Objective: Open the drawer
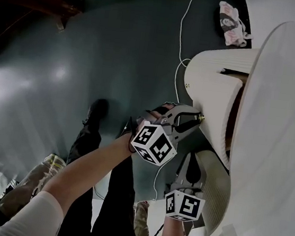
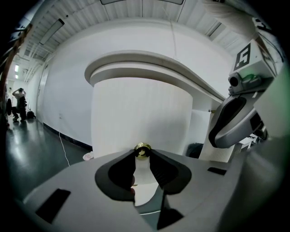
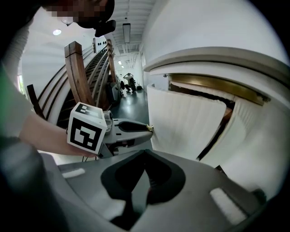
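Note:
A curved white drawer front [image 1: 216, 80] stands pulled partway out of a rounded white cabinet [image 1: 274, 130]; a dark gap [image 3: 225, 124] shows beside it. Its small brass knob [image 2: 142, 149] sits between the tips of my left gripper [image 2: 142, 155], which is shut on it. The same grip shows in the head view, left gripper [image 1: 194, 118] on knob [image 1: 201, 117], and in the right gripper view, left gripper [image 3: 148, 129] against the drawer front [image 3: 190, 122]. My right gripper [image 3: 145, 154] hangs lower [image 1: 189, 165], jaws together with nothing in them, just off the cabinet.
A white cable [image 1: 181, 39] trails over the dark glossy floor [image 1: 62, 72], and a small printed bag [image 1: 231, 21] lies by the cabinet's base. A wooden stair rail [image 3: 74, 68] rises on the left. People stand far down the hall [image 2: 18, 104].

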`<state>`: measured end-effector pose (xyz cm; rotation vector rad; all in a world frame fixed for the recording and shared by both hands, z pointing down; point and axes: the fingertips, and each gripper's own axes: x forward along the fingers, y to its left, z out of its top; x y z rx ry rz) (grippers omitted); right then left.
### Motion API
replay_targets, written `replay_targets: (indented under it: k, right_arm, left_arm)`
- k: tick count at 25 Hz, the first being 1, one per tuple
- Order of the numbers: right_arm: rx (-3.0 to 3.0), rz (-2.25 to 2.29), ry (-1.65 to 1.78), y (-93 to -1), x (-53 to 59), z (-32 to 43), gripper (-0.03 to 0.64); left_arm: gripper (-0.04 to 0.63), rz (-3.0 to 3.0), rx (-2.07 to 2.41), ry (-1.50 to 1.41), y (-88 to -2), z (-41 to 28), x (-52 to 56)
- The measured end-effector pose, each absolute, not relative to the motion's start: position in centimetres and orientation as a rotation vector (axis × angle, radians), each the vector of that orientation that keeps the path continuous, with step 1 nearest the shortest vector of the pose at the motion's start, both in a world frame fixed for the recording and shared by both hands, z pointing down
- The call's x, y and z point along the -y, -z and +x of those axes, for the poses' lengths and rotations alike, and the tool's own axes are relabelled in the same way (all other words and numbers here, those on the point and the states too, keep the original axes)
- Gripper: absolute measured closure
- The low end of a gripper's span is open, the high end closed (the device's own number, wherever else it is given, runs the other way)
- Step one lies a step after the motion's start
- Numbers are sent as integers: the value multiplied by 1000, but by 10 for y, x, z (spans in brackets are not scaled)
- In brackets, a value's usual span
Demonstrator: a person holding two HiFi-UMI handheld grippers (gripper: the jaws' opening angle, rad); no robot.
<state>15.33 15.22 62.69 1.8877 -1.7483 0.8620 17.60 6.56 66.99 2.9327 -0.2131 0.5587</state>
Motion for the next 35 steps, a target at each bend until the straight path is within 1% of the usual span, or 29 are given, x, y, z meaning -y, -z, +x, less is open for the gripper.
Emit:
replay_targets:
  k: [18, 35]
  right_arm:
    - [1758, 1873, -884, -625, -165, 66, 606]
    - [1759, 1893, -882, -608, -177, 25, 606]
  left_arm:
    - [492, 2896, 199, -646, -674, 65, -88]
    - [492, 2859, 200, -737, -674, 15, -98]
